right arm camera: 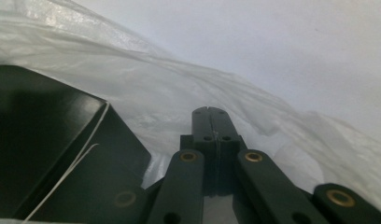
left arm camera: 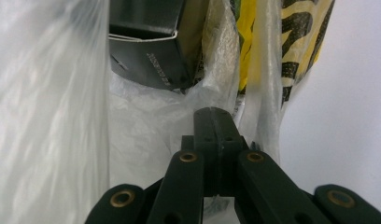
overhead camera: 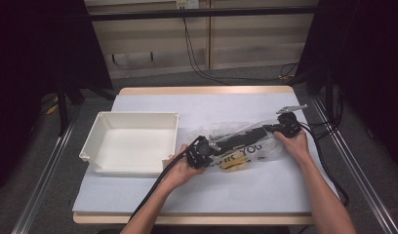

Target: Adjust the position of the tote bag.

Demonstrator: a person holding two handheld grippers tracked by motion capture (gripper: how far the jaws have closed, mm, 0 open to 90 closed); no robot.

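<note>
Overhead, both grippers [overhead camera: 220,143] [overhead camera: 265,129] clamp plastic bag [overhead camera: 246,139] on white-covered table [overhead camera: 197,190] (dark curtains flank).

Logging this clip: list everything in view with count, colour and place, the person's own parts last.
Table: one, white cover, centre.
Tray: one, white, table's left.
Plastic bag: one, clear with black and yellow print, right of the tray.
Box: one, black, inside the bag.
Cables: black, on the floor beyond the table.
Hands: two, left hand, right hand.
Left tool: black, shut on the bag.
Right tool: black, shut on the bag.
</note>
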